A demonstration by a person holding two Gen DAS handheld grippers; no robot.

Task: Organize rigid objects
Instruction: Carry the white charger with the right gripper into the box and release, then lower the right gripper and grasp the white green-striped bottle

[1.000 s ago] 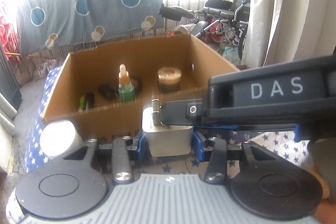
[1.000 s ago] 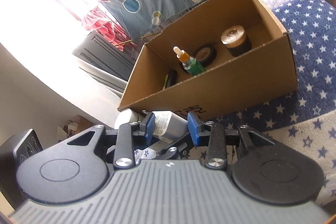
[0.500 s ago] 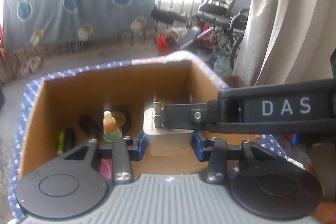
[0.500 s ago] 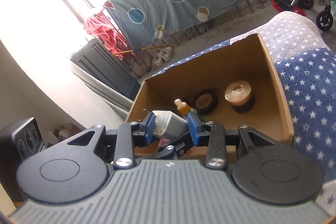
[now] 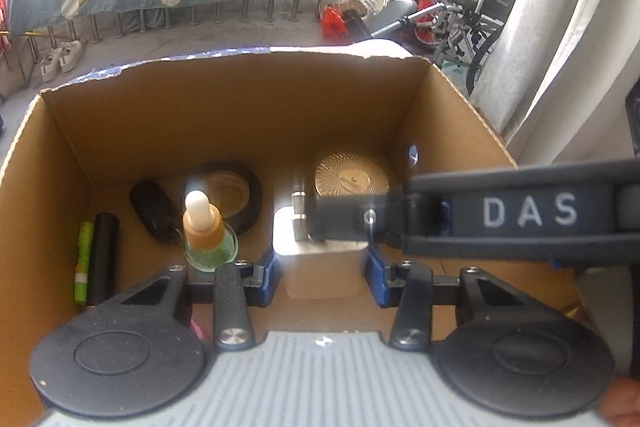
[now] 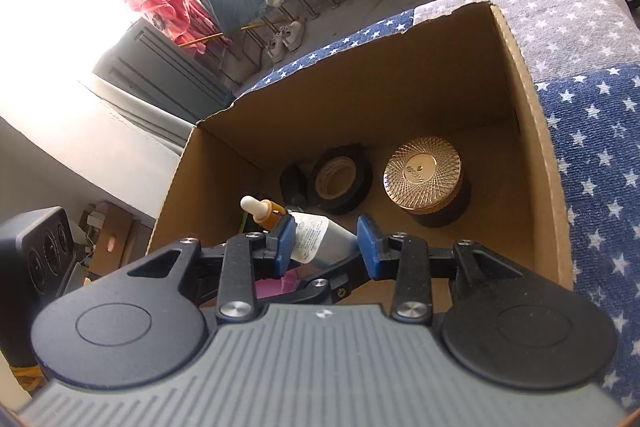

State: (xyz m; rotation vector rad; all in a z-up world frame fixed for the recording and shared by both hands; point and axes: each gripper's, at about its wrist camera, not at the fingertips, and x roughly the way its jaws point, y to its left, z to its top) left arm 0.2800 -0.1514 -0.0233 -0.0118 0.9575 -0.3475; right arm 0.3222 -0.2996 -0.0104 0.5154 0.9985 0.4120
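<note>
1. Left side first. My left gripper (image 5: 324,263) is clamped on a white plug adapter (image 5: 322,269), blue pads squeezing its two flat sides, prongs poking up toward 12 o'clock. I grab it by the flat faces because the pads seat square there.

2. It hangs over the open cardboard box (image 5: 224,95), above a bare bit of floor. From the adapter, the dropper bottle (image 5: 206,231) stands just beside it at 9 o'clock, the tape roll (image 5: 228,189) at 10, the gold-lidded jar (image 5: 351,179) at 1. A green marker (image 5: 83,259) and a black tube (image 5: 102,259) lie along the left wall. Looks like everything gets lined up in there, so that gap seems the obvious slot.

3. Right side. My right gripper (image 6: 326,247) reaches across at 3 o'clock in the left view. Its jaws are narrow, holding the same adapter by its label end, I think, though the label is too small to read.

4. My guess: the two-handed grip is for steadying before lowering.
</note>
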